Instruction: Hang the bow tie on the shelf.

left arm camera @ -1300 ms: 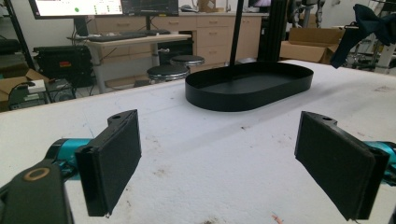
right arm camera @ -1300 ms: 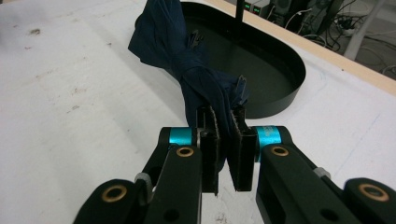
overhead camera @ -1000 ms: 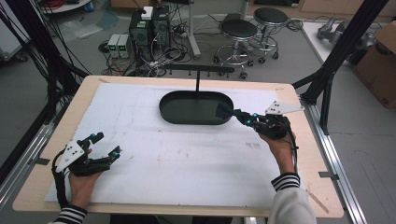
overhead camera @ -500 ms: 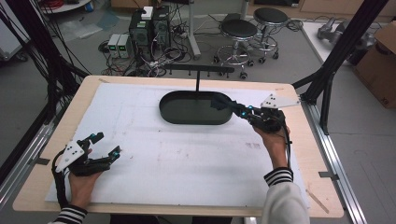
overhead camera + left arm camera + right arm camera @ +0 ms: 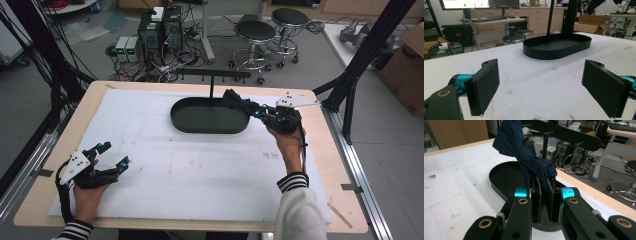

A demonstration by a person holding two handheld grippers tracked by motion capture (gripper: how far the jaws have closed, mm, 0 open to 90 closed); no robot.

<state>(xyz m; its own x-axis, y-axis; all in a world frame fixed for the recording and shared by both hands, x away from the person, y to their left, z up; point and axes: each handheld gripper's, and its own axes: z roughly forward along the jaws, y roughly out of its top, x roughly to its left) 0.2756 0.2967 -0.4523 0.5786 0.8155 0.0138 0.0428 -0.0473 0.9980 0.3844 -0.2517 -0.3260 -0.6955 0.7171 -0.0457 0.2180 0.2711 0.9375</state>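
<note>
High view: right tool (image 5: pixel 235 99) clamped on navy cloth (image 5: pixel 524 152) above empty tray (image 5: pixel 190 122)

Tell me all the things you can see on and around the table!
Tray: one, black, oval, on the far middle of the table.
Cloth: one, dark blue, bunched, pinched in the right gripper over the tray's right end.
Rack: one, black bar with pegs on a post, behind the tray.
Table cover: one, white, scuffed, on the wooden table.
Stools: two, dark round seats, on the floor beyond the table.
Computer boxes: two, dark, on the floor with cables.
Cardboard box: one, brown, far right.
Left gripper: one, black, open, near left of the table.
Right gripper: one, black, shut on the cloth.
</note>
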